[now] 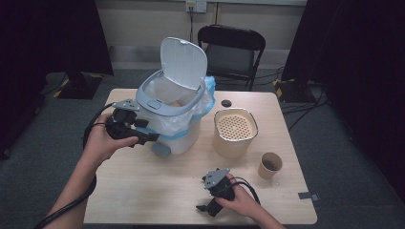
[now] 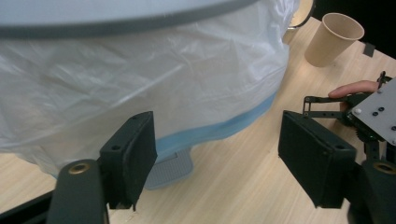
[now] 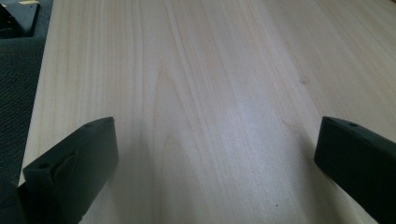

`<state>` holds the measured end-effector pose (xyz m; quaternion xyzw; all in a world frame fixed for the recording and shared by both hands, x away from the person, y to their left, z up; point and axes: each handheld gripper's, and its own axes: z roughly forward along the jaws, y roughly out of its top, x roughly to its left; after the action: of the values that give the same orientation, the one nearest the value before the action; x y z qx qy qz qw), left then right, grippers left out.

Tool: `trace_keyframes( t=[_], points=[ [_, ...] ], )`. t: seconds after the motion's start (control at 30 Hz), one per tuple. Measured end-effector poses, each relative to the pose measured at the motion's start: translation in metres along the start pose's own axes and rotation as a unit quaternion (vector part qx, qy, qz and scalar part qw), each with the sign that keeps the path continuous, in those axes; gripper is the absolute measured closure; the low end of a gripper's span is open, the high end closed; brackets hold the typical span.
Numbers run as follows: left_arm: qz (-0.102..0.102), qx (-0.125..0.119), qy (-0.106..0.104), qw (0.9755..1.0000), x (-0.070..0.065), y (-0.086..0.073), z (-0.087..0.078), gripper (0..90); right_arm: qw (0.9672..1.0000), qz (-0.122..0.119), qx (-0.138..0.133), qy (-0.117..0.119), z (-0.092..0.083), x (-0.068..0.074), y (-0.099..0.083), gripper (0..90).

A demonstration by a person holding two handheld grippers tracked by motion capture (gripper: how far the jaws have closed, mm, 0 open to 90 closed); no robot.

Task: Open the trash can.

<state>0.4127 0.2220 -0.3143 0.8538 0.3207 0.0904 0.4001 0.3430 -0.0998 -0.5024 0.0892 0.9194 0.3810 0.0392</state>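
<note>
Two grippers are ours to work with, and both stand spread with nothing between the pads. Our left gripper sits left of centre in the high view, close against the lower front of the white plastic pedal bin with its pale blue trim. From the left gripper view we look past our spread jaws at the translucent white bin liner draped over the bin's side, and at the grey-blue foot pedal sticking out at the base, just beyond the left jaw. We judge the gripper is held low so as to reach that pedal or the bag's hem. The bin's lid stands raised in the upper middle of the high view, which leaves the mouth free.

Our right gripper rests low at the bottom centre of the high view, over the bare light wooden table, parked out of the way, we think.

Right of the bin stand a cream container with a perforated top and a brown paper cup. No brand, label or writing is legible to us anywhere.
</note>
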Motion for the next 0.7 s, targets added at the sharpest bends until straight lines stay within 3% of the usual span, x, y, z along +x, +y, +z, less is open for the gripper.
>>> trace_keyframes(
  t=[0.1,0.17,0.63,0.7],
  points=[
    [-0.013,-0.008,-0.007,0.9999,0.0,-0.005,0.003,24.1,1.0,0.0,0.0,0.0,0.0,0.0,0.0,0.0],
    [0.0,-0.009,-0.009,0.9999,-0.001,-0.008,0.003,21.4,1.0,0.001,0.0,0.0,0.0,0.0,0.0,0.0],
    [0.001,-0.007,-0.023,0.9997,-0.008,-0.037,0.023,19.0,1.0,0.003,-0.001,0.002,0.0,0.0,0.0,0.0],
    [-0.006,-0.008,-0.029,0.9995,-0.008,-0.042,0.028,19.0,1.0,0.004,-0.001,0.003,0.0,0.0,0.0,0.0]
  ],
)
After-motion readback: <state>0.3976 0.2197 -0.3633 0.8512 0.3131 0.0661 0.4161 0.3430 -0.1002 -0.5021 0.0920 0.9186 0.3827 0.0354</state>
